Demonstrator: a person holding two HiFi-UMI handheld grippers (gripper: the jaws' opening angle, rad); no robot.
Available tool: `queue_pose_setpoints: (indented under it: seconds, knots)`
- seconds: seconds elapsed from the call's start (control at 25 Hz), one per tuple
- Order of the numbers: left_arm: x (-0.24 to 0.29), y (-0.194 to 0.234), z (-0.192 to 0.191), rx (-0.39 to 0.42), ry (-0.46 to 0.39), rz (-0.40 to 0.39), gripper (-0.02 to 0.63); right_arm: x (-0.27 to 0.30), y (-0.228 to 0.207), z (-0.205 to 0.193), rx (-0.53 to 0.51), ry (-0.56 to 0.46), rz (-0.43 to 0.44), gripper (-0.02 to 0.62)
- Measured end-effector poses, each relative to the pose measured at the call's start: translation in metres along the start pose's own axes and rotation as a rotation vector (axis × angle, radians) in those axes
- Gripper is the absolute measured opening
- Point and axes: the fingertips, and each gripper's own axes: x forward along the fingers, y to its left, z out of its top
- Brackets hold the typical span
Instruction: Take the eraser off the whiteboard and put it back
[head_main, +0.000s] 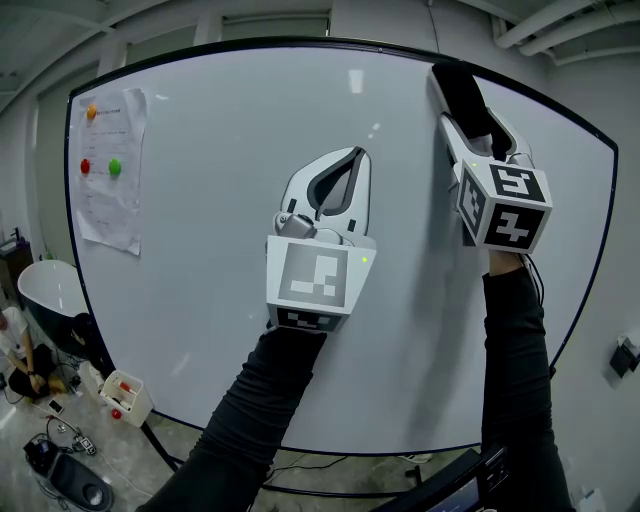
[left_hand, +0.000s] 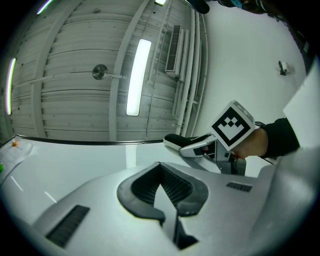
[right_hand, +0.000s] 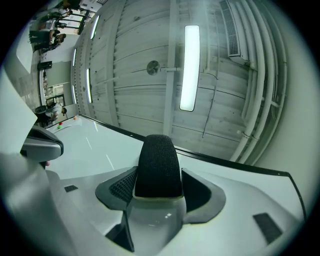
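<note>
The eraser (head_main: 465, 95), black felt on a white base, lies against the upper right of the whiteboard (head_main: 220, 200). My right gripper (head_main: 468, 112) holds it, a pad pressed on each side; the right gripper view shows the eraser (right_hand: 159, 165) upright between the pads. From the left gripper view the eraser (left_hand: 176, 141) rests on the board surface. My left gripper (head_main: 350, 165) hovers in front of the middle of the board, tips together and nothing between them, as its own view (left_hand: 161, 172) also shows.
A paper sheet (head_main: 108, 170) hangs on the board's left side under orange (head_main: 91, 112), red (head_main: 85, 165) and green (head_main: 115, 167) magnets. On the floor at lower left are a white box (head_main: 125, 395), cables and a seated person (head_main: 20, 360). A black frame edges the board.
</note>
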Motion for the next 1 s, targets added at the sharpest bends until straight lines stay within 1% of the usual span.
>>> queue_pose_setpoints:
  seconds: [0.12, 0.2, 0.48, 0.76, 1.0]
  knots:
    - [-0.001, -0.001, -0.002, 0.007, 0.005, -0.007, 0.006, -0.001, 0.000, 0.000, 0.002, 0.001, -0.002, 0.278]
    - [-0.003, 0.000, -0.004, -0.005, 0.007, -0.002, 0.006, -0.001, 0.001, 0.000, 0.000, -0.007, -0.012, 0.278]
    - [-0.010, 0.005, -0.005, -0.008, 0.016, 0.011, 0.006, -0.002, -0.001, 0.001, 0.002, -0.015, -0.024, 0.276]
    - [-0.019, 0.014, -0.007, 0.000, 0.030, 0.023, 0.006, -0.004, 0.002, 0.002, 0.043, -0.014, -0.033, 0.276]
    - [-0.023, 0.017, -0.008, 0.001, 0.032, 0.025, 0.006, -0.011, 0.008, -0.002, 0.050, -0.018, -0.035, 0.276]
